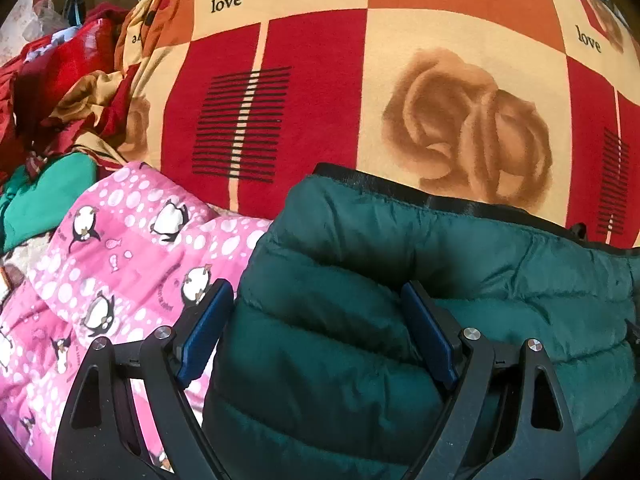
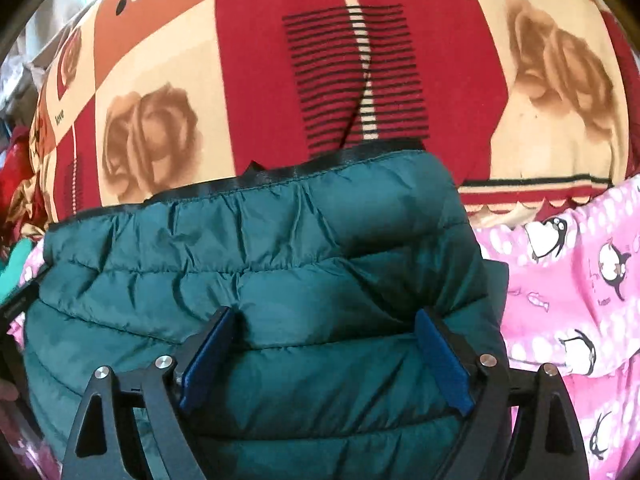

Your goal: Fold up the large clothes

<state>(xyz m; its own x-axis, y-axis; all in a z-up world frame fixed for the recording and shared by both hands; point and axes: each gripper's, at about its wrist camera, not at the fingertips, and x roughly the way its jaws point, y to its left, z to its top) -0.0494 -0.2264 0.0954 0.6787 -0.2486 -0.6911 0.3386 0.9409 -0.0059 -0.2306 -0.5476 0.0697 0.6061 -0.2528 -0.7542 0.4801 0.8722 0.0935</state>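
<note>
Fingers (image 1: 428, 340) of both grippers stand apart over the folded green puffer jacket (image 2: 256, 280), the right pair (image 2: 440, 360) opening. Pink penguin blanket (image 1: 120, 272) flanks it; rose-print bedspread (image 1: 320, 80) lies at twelve o'clock.

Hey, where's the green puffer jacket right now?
The green puffer jacket fills the lower middle of both wrist views, lying on the pink penguin blanket, with the rose-patterned bedspread just beyond its black-trimmed edge.
</note>
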